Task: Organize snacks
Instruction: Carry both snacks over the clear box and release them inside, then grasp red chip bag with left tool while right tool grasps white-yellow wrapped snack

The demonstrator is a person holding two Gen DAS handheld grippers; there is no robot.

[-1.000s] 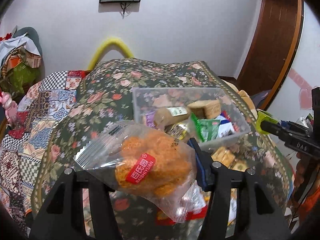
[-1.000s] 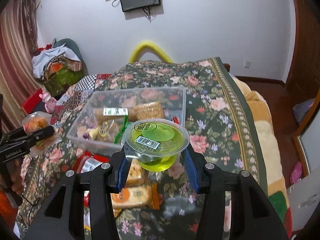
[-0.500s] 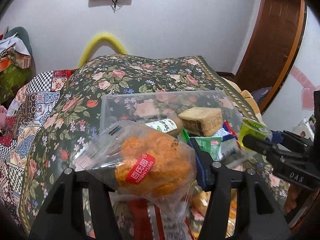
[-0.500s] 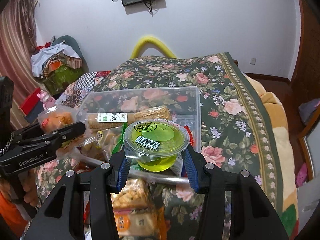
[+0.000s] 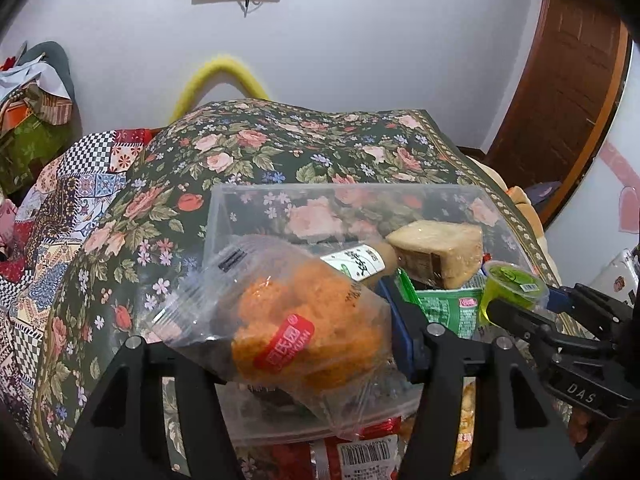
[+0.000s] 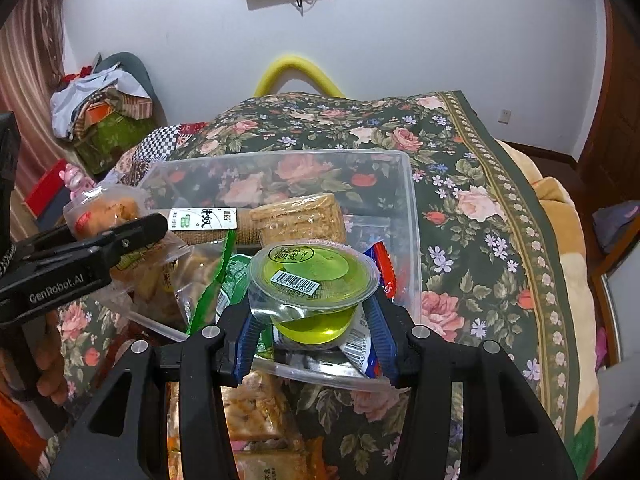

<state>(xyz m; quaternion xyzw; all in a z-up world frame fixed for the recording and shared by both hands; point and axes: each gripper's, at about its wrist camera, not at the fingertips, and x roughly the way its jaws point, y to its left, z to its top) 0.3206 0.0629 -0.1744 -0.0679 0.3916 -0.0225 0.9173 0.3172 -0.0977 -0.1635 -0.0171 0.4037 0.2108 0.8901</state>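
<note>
Holding both loads over the bin on the bed: left tool was clamped on the bag, right tool on the jelly cup. You needed to lower first, then release into gaps.

The near half of the clear bin is filled by a long labelled roll, a wafer block and green packets. Open floor is seen only along its far wall. To the right of the bin, the flowered bedspread lies bare. Loose snack packs are crowded against the bin's near wall.
</note>
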